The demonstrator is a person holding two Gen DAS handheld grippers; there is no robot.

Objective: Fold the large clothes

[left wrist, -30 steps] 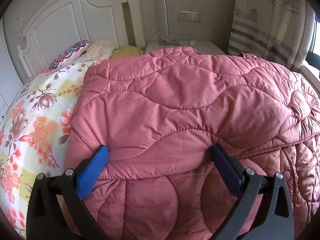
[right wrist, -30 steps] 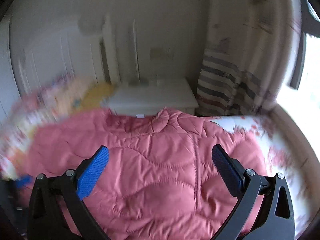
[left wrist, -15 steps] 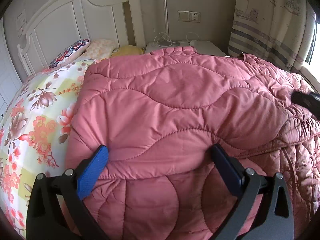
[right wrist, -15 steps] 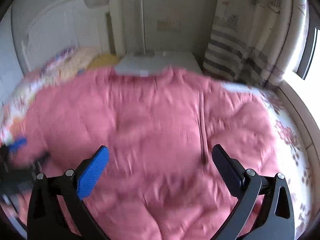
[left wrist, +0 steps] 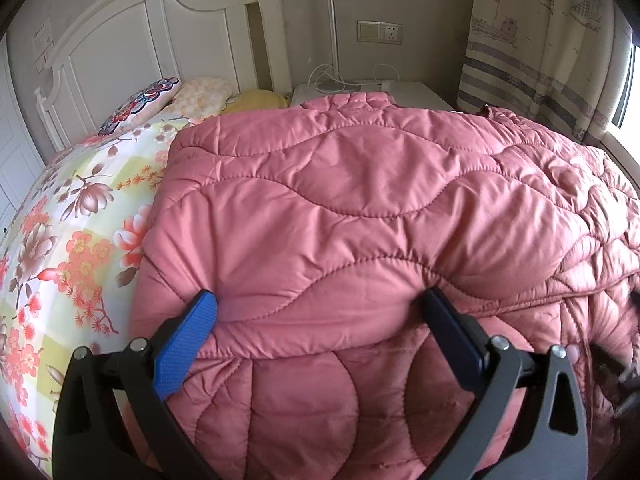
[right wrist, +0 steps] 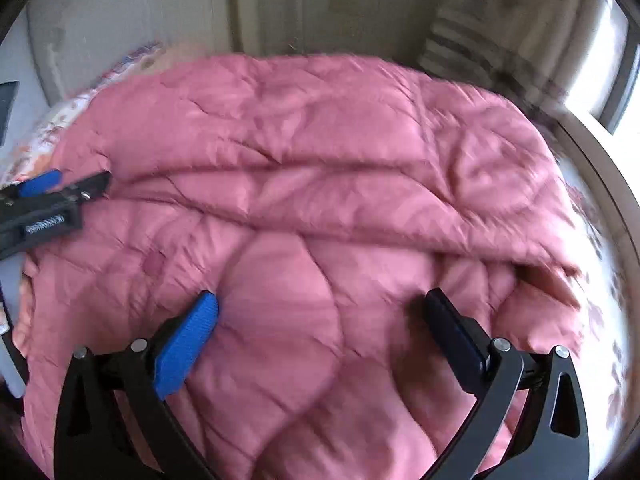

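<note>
A large pink quilted padded coat lies spread on the bed, one part folded over the rest, its fold edge running across just ahead of my left gripper. The left gripper is open and empty, its fingers resting low over the coat near that fold edge. My right gripper is open and empty, close above the coat in a blurred view. The left gripper also shows at the left edge of the right wrist view.
The floral bedsheet shows left of the coat, with pillows against the white headboard. A white bedside table with cables stands behind. A striped curtain and window are at the right.
My right gripper has dropped down and moved in close over the coat, so the coat now fills its view. The left gripper has stayed in place.
</note>
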